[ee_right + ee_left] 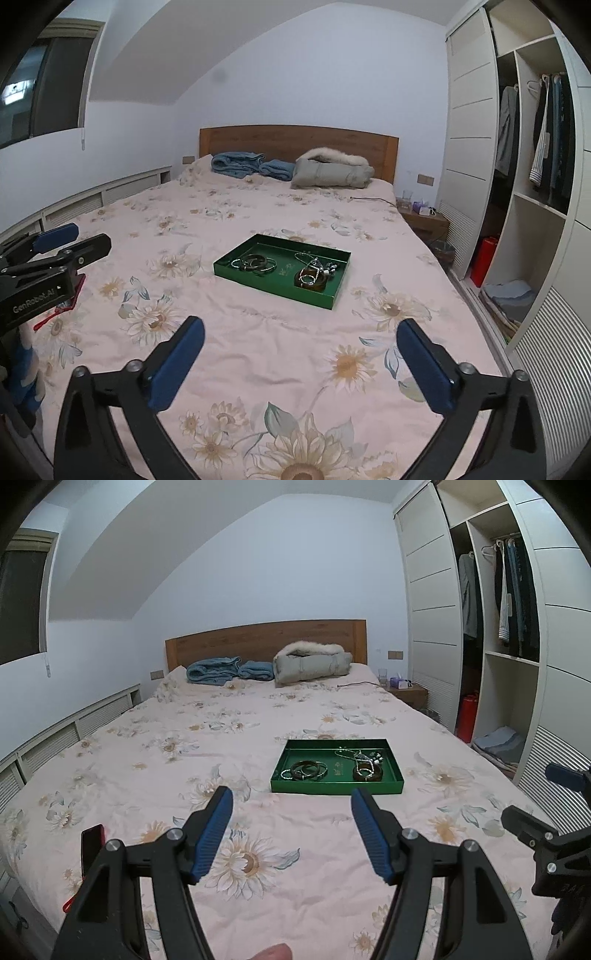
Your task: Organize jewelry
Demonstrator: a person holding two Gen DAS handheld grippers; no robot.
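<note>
A green tray [334, 787] lies on the flowered bedspread; it also shows in the right wrist view [275, 287]. In it are several bangles [304, 770] on the left, a chain necklace [349, 755] and a dark bracelet [365, 772] on the right. The bangles [255, 263] and dark bracelet [308, 278] also show in the right wrist view. My left gripper [291, 801] is open and empty, just short of the tray's near edge. My right gripper [301, 330] is open and empty, nearer than the tray. The right gripper shows at the left view's right edge [535, 797].
A red phone [92, 843] lies at the bed's left edge. Blue blankets [218, 670] and a grey fur-trimmed coat [312, 662] lie by the headboard. An open wardrobe [532, 177] stands on the right, a nightstand [424, 219] beside the bed.
</note>
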